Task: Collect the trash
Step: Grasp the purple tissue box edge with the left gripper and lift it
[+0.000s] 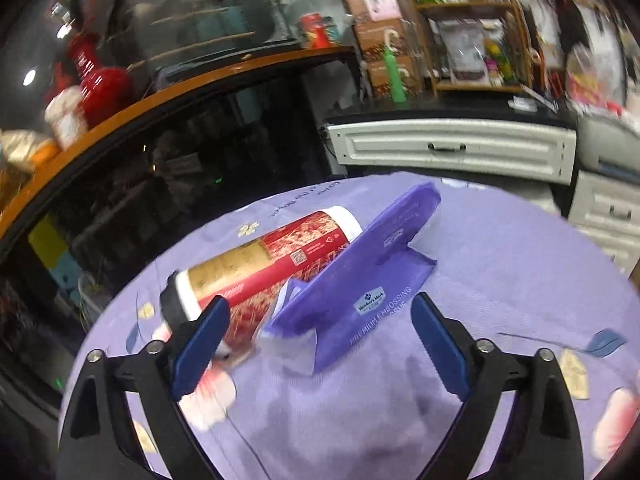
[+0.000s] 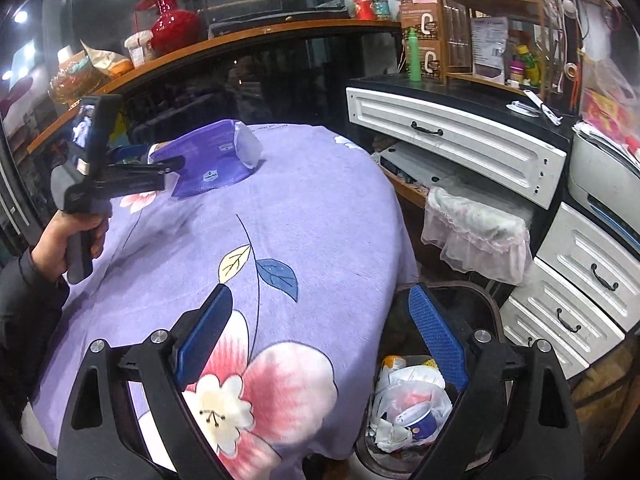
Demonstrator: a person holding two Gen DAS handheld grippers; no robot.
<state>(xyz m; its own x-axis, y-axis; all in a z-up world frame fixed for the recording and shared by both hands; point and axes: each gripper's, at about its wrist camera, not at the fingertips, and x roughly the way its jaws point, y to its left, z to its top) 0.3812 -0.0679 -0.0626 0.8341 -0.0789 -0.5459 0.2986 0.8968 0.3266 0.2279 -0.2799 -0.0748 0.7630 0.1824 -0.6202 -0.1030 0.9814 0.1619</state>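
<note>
Purple packet (image 1: 360, 280), crumpled, white-labelled

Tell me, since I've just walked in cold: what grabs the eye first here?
The purple floral tablecloth fills both views. At its far end lie a red-and-gold canister on its side and a purple tissue pack, with the open left gripper nearing them. Beside the table, a bin holds trash.

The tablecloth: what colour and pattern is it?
Tablecloth: lilac with pink flowers and leaves; clearest in the right wrist view.
</note>
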